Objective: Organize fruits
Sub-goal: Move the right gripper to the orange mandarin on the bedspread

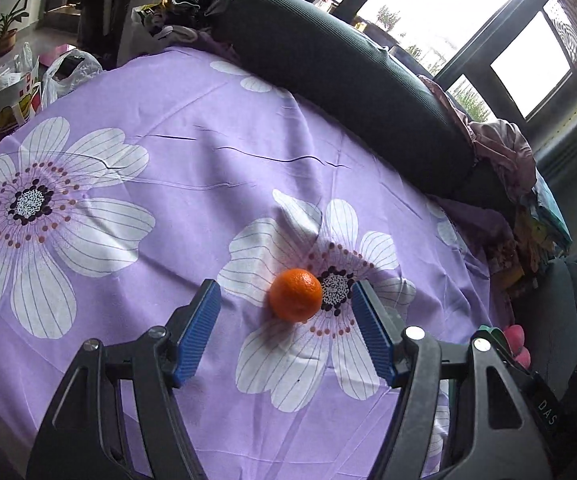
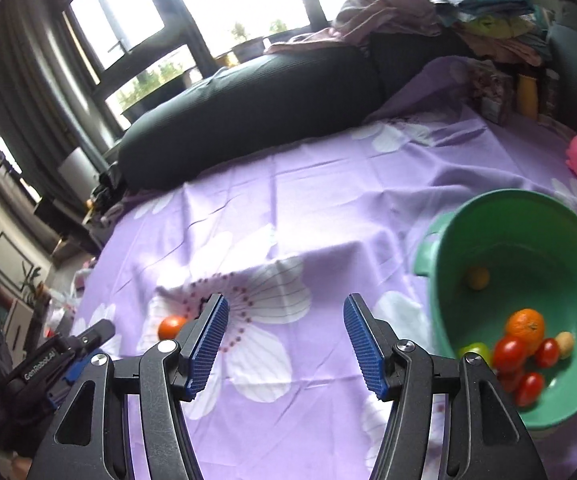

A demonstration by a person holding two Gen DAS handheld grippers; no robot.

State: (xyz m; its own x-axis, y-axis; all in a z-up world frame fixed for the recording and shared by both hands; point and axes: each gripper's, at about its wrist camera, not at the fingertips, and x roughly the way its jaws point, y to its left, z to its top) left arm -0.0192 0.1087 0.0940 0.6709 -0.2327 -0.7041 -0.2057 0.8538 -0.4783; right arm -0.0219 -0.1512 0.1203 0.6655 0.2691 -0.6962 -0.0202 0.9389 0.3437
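L tool (image 1: 286, 308) spread, orange (image 1: 295, 295) loose between pads. R tool (image 2: 286, 338) spread, empty; bowl (image 2: 568, 400) w/ fruit at 3 o'clock.

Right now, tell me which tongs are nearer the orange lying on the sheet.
Left. The left tongs stand open around the orange, not touching. The right tongs are empty, off beside it.

Left wrist view: rides behind left gripper (image 1: 286, 300), angled down, close over purple floral sheet (image 1: 168, 184). Right wrist view: same downward tilt behind right gripper (image 2: 286, 316), green bowl (image 2: 484, 220) near at right. Shared: sheet, dark bolster (image 1: 348, 80), windows, tangerine (image 1: 295, 295) (small, left edge of right view).
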